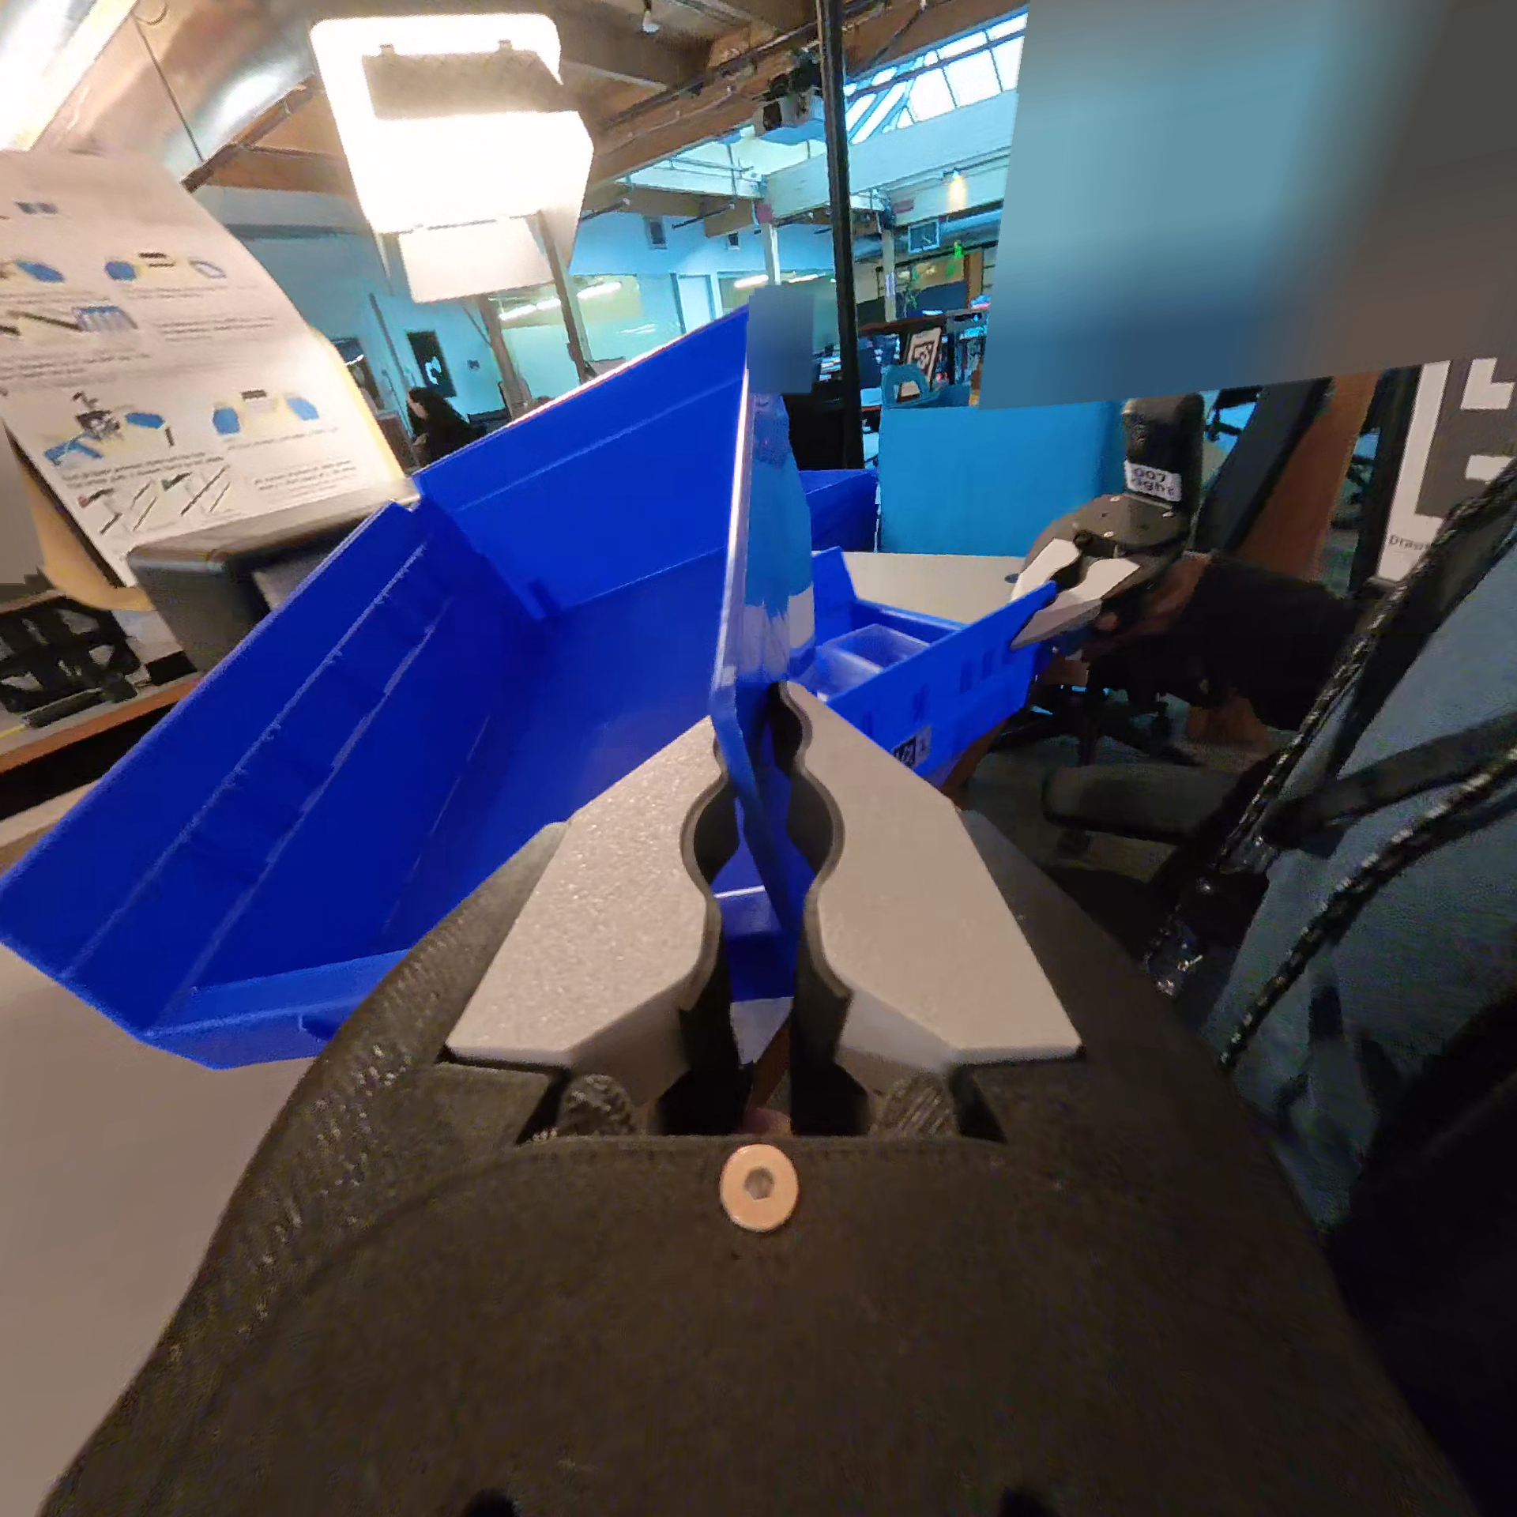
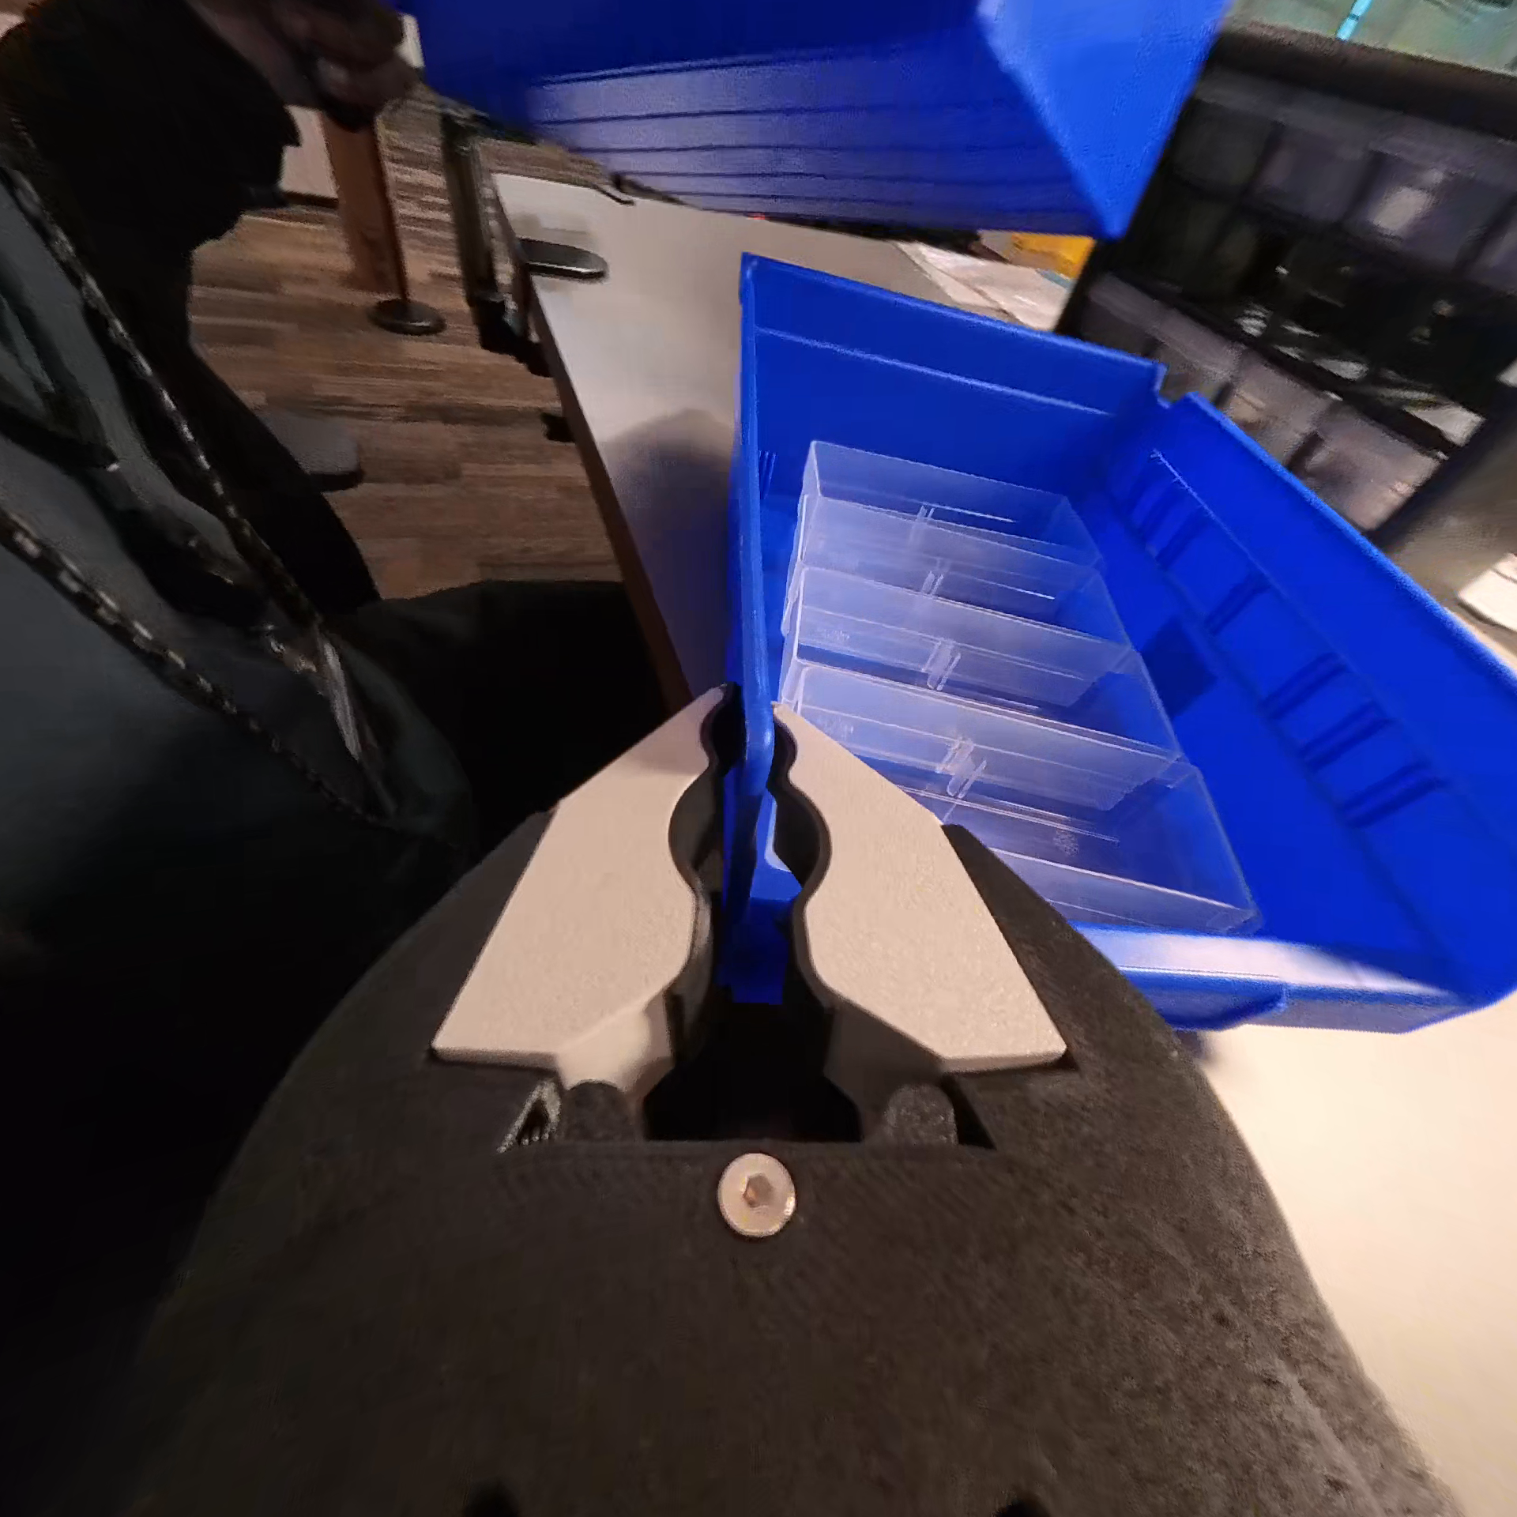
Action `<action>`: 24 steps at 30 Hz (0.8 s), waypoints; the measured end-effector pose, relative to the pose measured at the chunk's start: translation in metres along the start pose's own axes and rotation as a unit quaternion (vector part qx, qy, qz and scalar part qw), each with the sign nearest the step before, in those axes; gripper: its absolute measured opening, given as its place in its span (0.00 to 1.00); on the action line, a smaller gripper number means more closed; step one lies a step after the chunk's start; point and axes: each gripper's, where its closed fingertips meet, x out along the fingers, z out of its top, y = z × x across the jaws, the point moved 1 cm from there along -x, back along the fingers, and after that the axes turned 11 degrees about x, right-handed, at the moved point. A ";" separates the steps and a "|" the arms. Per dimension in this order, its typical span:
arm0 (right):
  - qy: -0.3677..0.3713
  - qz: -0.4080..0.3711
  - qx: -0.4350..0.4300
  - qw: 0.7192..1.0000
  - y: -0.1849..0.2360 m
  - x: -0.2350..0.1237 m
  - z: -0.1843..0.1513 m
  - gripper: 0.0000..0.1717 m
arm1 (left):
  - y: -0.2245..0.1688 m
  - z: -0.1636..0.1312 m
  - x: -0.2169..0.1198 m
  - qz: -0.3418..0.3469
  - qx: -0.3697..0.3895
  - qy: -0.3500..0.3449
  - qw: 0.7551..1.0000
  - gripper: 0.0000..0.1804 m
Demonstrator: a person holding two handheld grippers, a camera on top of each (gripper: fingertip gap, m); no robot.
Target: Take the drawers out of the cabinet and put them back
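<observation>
In the left wrist view my left gripper (image 1: 755,714) is shut on the thin side wall of an empty blue bin (image 1: 369,739), which hangs tilted above the table. This bin also shows at the top of the right wrist view (image 2: 821,98). My right gripper (image 2: 751,706) is shut on the side wall of a second blue bin (image 2: 944,394), which holds several clear plastic drawers (image 2: 969,640) lying side by side. In the left wrist view the right gripper (image 1: 1059,599) pinches that bin's (image 1: 928,681) corner. A dark drawer cabinet (image 2: 1330,271) stands behind the bins.
The grey table (image 2: 640,345) has its edge running along the left of the second bin. A printed instruction sheet (image 1: 164,345) stands at the left. An office chair (image 1: 1149,788) and a person's dark jacket (image 2: 205,739) are close by the table's edge.
</observation>
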 end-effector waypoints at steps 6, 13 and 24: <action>-0.013 0.051 -0.033 0.998 0.023 0.065 0.021 0.03 | -0.011 0.011 0.058 -0.033 0.047 0.053 0.997 0.02; -0.055 0.063 -0.044 0.995 0.035 0.075 0.044 0.14 | -0.029 -0.005 0.103 -0.058 0.091 0.110 0.988 0.04; -0.110 0.032 -0.151 0.982 0.004 0.014 0.145 0.18 | -0.022 0.008 0.072 -0.061 0.019 0.033 0.997 0.29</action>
